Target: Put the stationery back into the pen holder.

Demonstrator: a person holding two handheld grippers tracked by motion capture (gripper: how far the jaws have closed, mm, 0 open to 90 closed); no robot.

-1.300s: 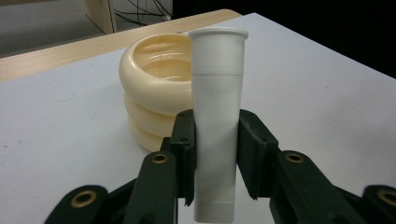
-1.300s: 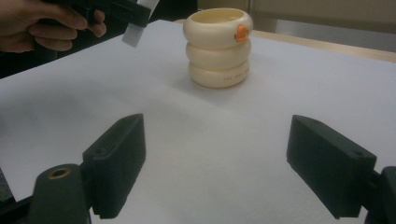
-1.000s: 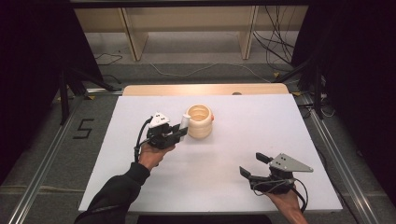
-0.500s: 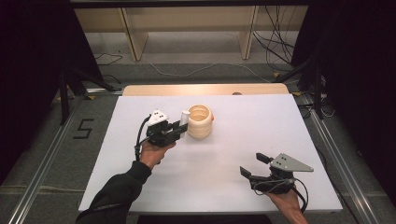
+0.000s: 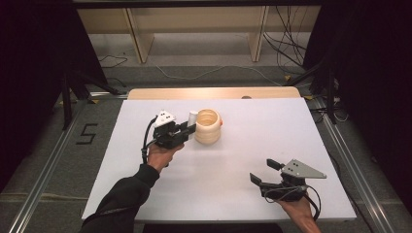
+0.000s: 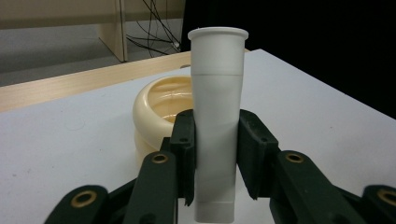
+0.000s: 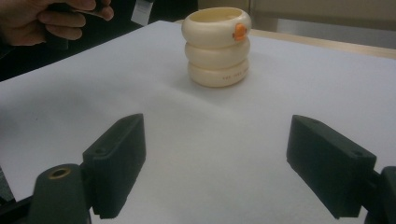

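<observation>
Left tool (image 5: 190,128): black jaws w/ brass rivets, grey 3-cornered plate, black cable. Right tool (image 5: 264,171) same. Left arm in black sleeve (image 5: 119,196).

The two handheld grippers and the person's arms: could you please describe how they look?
Both the left gripper and right gripper are black with blocky jaws, brass-coloured rivets, a grey three-cornered plate on top and a trailing black cable. The left arm wears a black sleeve.

A white table (image 5: 301,145) stands before wooden shelf legs (image 5: 136,34) and loose floor cables (image 5: 286,53).
</observation>
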